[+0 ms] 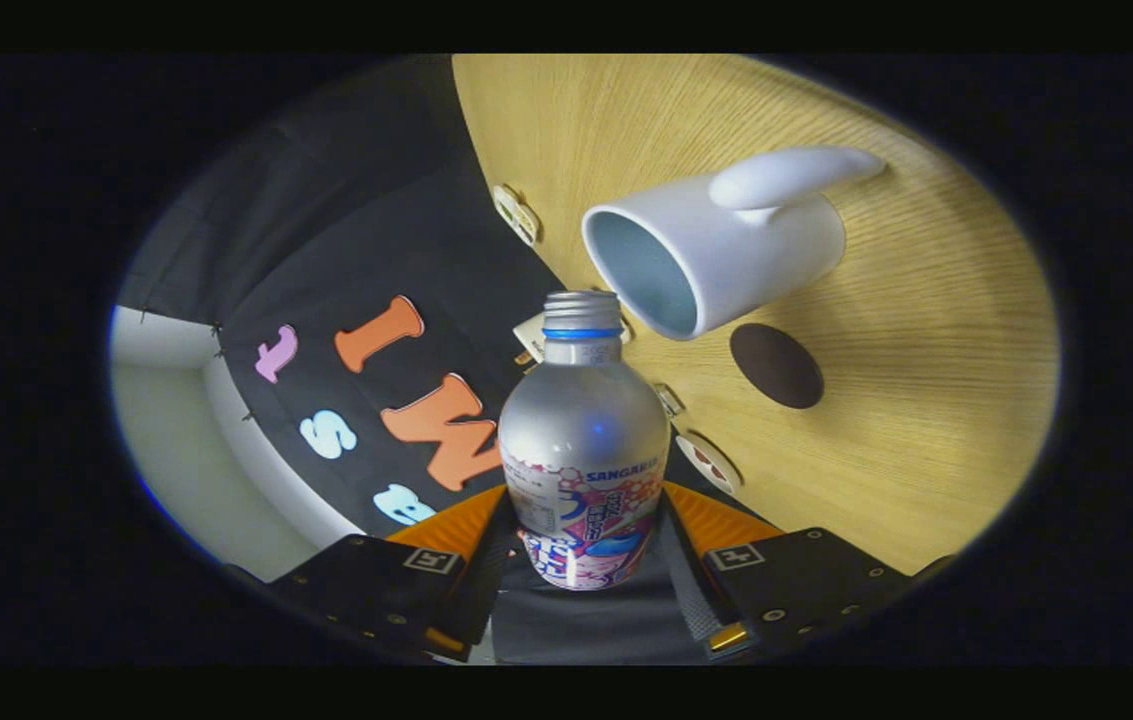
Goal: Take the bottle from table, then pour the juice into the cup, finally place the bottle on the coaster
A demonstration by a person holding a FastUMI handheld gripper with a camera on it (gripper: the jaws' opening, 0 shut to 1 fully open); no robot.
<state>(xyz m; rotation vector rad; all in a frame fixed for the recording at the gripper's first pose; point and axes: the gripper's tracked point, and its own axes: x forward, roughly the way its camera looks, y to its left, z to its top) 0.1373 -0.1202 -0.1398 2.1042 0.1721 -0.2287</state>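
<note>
Plainly, the fingers (586,560) are clamped on the bottle (584,440), one pressing each side of its printed lower body, opened just as wide as the bottle is thick. The bottle runs straight out ahead from between them: silver shoulders, a blue ring at the neck, and a threaded silver mouth with no cap on it.

Taking the bottle as the landmark, the whole scene looks rolled to one side, so the wooden surface (926,380) rises like a wall on one flank of the bottle. The white cup (726,250) stands on that surface just beyond the bottle's mouth and a little to the side of it, its open rim turned toward the bottle and its handle sticking out on the far side. The bottle's mouth sits near the cup's rim, though whether they touch cannot be told. No liquid can be made out between the mouth and the cup.

A dark round coaster (776,365) lies flat on the surface just beside the cup's base, a little way off from the bottle's shoulder. Several small pale tags (516,213) line the surface's edge, running past the bottle's neck and shoulder.
</note>
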